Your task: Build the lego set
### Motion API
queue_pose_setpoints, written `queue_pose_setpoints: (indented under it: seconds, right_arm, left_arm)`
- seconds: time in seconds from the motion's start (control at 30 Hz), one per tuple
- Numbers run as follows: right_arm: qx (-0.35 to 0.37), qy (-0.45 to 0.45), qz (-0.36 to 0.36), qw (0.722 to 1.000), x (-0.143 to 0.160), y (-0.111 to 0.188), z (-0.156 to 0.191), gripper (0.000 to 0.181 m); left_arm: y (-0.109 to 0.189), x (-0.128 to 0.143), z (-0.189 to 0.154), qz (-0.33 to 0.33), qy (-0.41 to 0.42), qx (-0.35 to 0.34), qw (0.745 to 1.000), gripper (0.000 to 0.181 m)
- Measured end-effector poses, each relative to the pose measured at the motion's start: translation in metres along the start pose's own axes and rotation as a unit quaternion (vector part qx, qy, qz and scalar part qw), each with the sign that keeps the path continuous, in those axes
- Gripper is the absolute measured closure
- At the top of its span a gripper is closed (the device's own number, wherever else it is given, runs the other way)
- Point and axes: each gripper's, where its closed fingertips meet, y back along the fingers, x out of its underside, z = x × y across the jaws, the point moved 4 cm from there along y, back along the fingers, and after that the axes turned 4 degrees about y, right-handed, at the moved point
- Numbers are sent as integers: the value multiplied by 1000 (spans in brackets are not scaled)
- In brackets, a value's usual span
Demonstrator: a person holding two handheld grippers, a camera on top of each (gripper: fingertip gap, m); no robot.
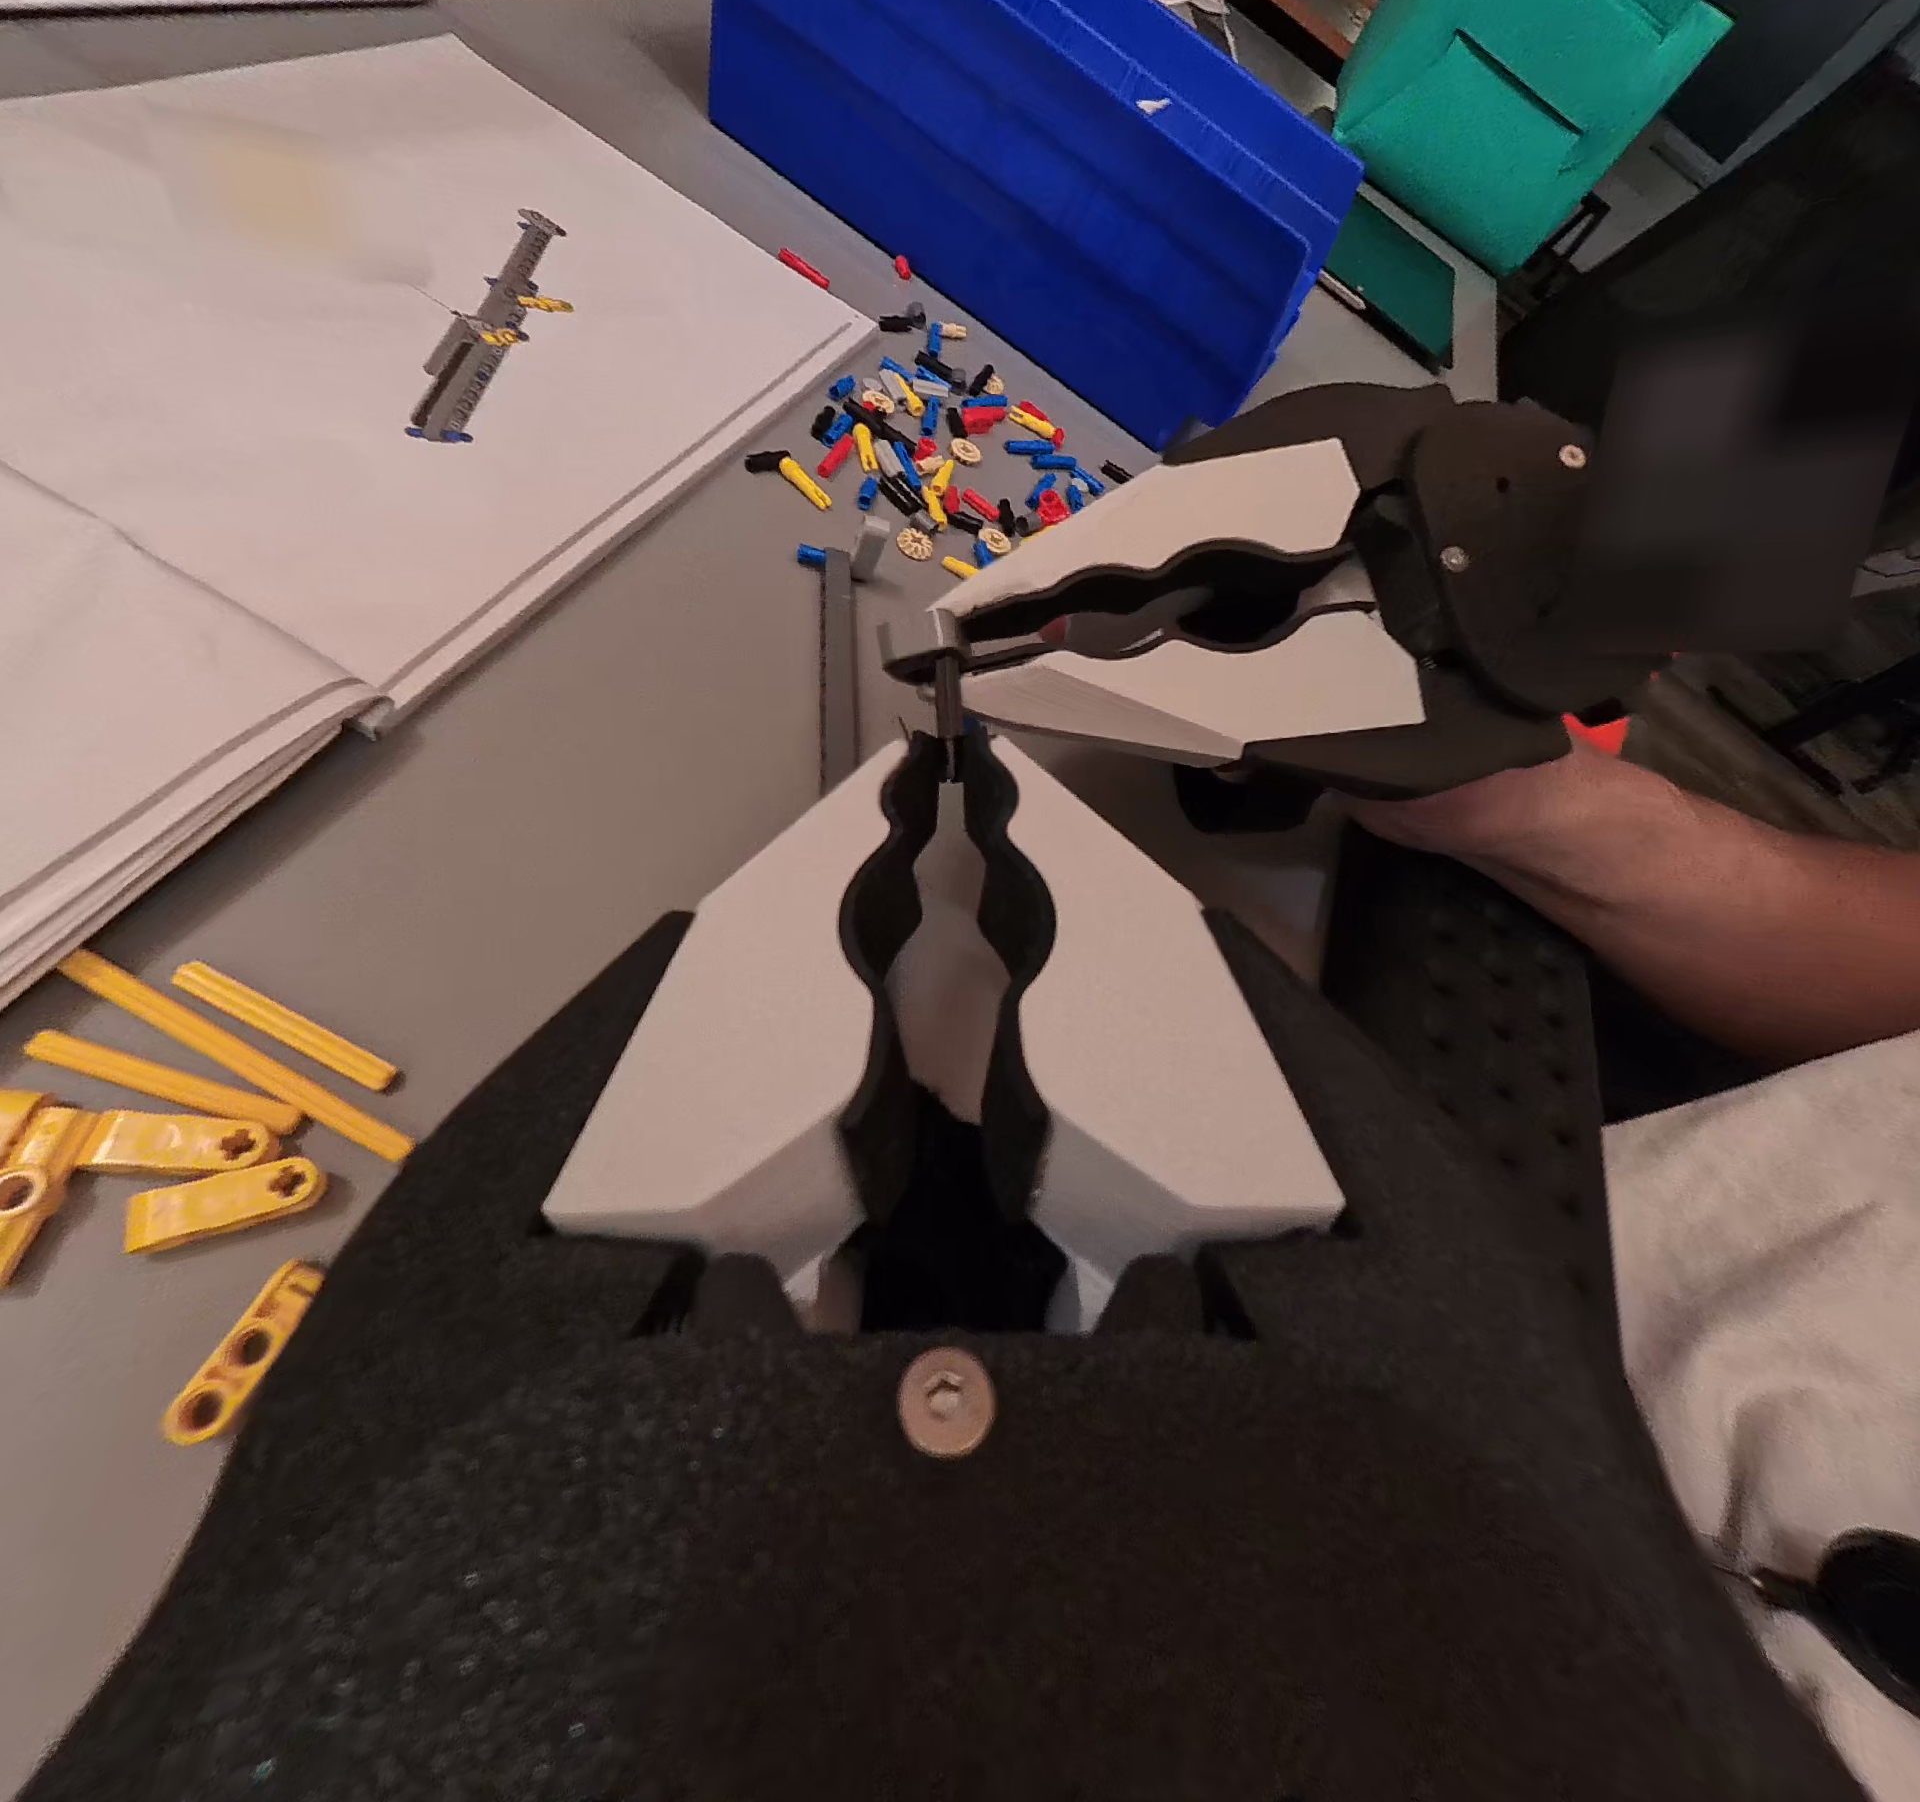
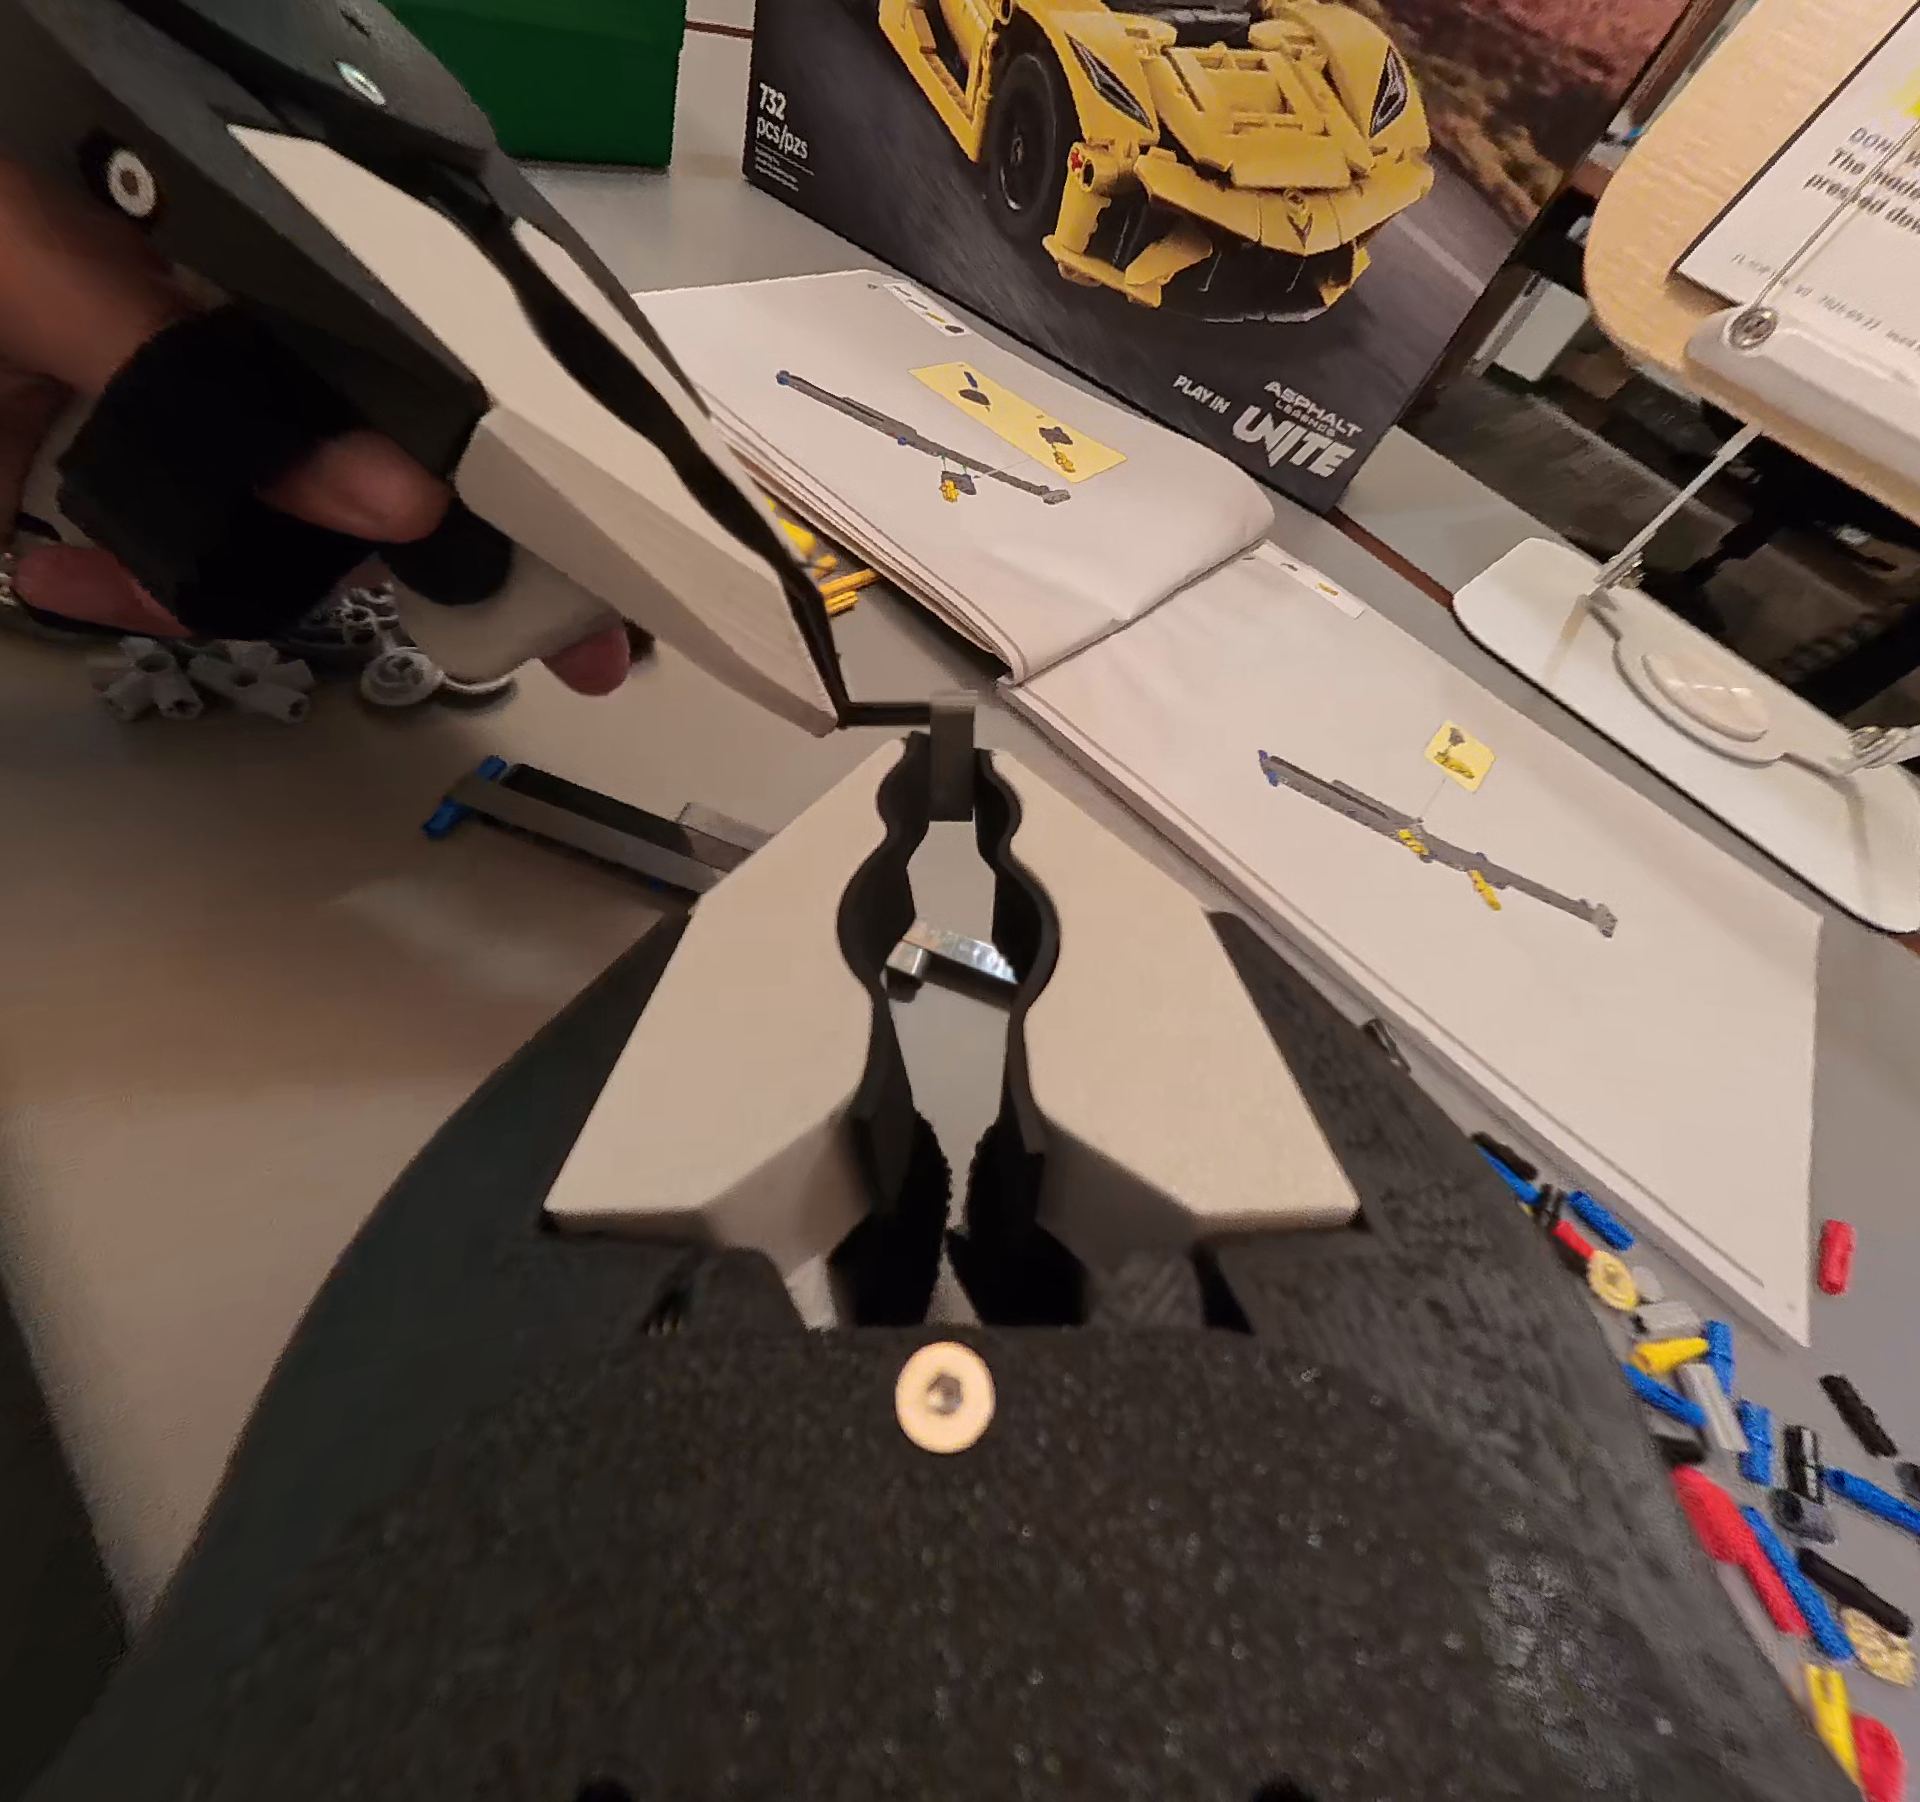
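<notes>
My jaws are nearly shut on both tools, each pinching one small part, tips brought almost together above the grey bench (image 1: 623,817). The left gripper (image 1: 948,753) grips a thin black plastic pin (image 1: 948,713) at its lower end; in the left wrist view the pin stands on end, its long axis running straight out from my tips toward the other tool. The right gripper (image 2: 940,765) clamps a small dark grey plastic connector block (image 2: 952,753), which sticks out past my tips. In the right wrist view the pin lies crosswise, meeting the block's side at roughly a right angle.

I judge I hold both parts in the air so the pin can be lined up with a hole in the block and pushed home; whether it has entered yet, I cannot tell.

The long dark grey beam assembly with blue pins (image 2: 582,822) lies flat on the bench just below my tools, its length running away from the left gripper. The open white instruction booklet (image 1: 416,350) lies beside it, and the loose pile of small coloured pins and connectors (image 1: 935,443) sits near, by the blue plastic bin (image 1: 987,142).
</notes>
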Motion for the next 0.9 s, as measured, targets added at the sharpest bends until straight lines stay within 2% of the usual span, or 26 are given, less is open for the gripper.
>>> queue_pose_setpoints:
  seconds: [0.3,0.43,0.7,0.8,0.9]
  right_arm:
    - [-18,-13,-2,1000,2,-3,3,174]
    - [-28,-30,-4,999,3,-4,3,174]
    - [-15,3,11,1000,5,-7,5,174]
    - [5,41,9,999,4,-7,5,174]
    - [14,69,-7,998,0,-5,5,174]
  left_arm:
    - [1,5,5,5,71,34,997,178]
    - [2,5,5,3,69,35,997,178]
    - [1,7,7,14,44,7,999,178]
    - [2,6,7,10,59,19,998,178]
    - [4,5,5,1,97,59,994,178]
